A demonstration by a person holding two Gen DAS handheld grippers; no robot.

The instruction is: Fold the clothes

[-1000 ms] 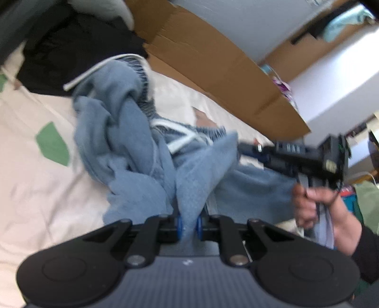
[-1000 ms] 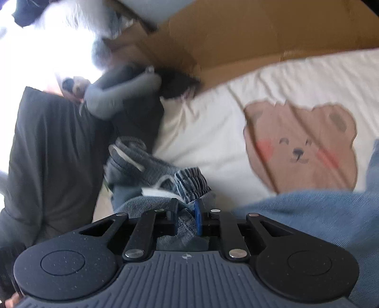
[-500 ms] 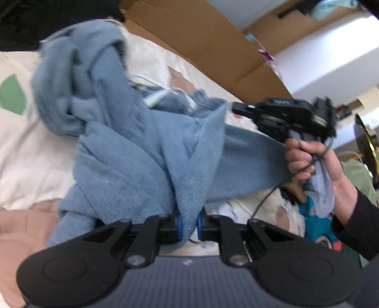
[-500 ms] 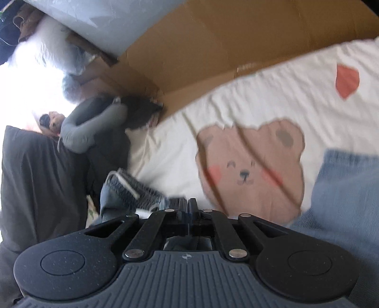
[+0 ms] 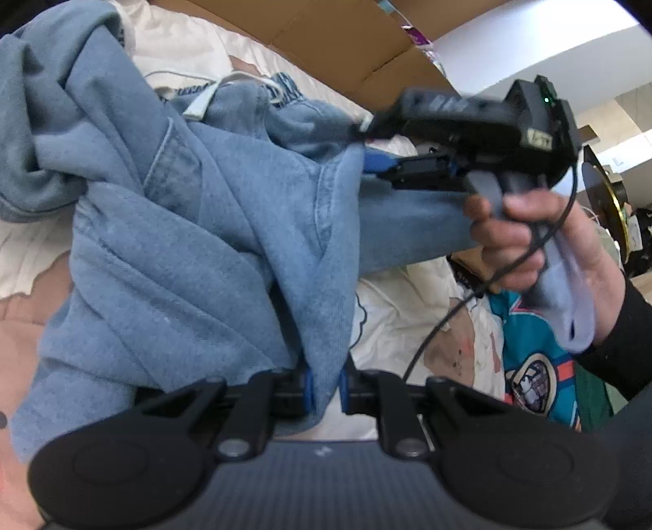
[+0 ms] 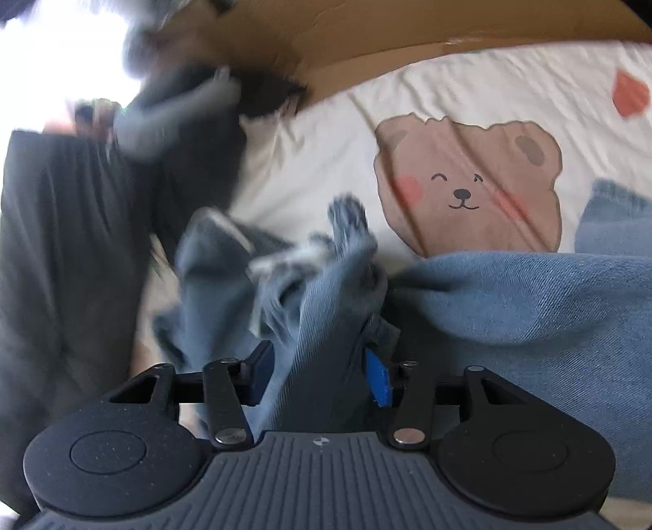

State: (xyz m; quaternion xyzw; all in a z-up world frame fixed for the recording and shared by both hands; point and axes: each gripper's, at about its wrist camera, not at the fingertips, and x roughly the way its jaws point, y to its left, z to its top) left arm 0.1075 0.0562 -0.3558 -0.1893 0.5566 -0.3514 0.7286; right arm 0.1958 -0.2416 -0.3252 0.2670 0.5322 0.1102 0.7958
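The bed (image 6: 309, 134) is carrying everything, its cream sheet printed with a smiling brown bear (image 6: 468, 183), and brown cardboard (image 6: 366, 36) is lining its far edge. A dark heap of other clothes (image 6: 73, 228) is lying at the left of the right wrist view, apparently waiting its turn.

The blue denim garment (image 5: 195, 228), the piece in hand, is hanging bunched and twisted between the two tools, partly lifted off the sheet. Its gathered waistband and white drawstring (image 5: 199, 106) are showing near the top of the left wrist view. Judged from this, the folding is sitting at an early stage: the garment is not yet spread flat, no crease is showing, and no folded pile is showing anywhere. Flattening it, folding it and dealing with the dark heap are all looking like work left to do.

The left gripper (image 5: 324, 389) is pinching a thick fold of the denim, its blue pads nearly together with cloth filling the gap. The right gripper (image 6: 320, 377) is standing noticeably wider, with a rope of denim running up between its pads; whether it is gripping or only loosely straddling the cloth I cannot tell, and that view is blurring with motion. The right hand (image 5: 525, 240) is squeezing the handle.

As for writing, a small pale label is sitting on the right tool's body, too small to read, and a round badge print on a teal cloth (image 5: 534, 379) at the bed's edge is likewise illegible.
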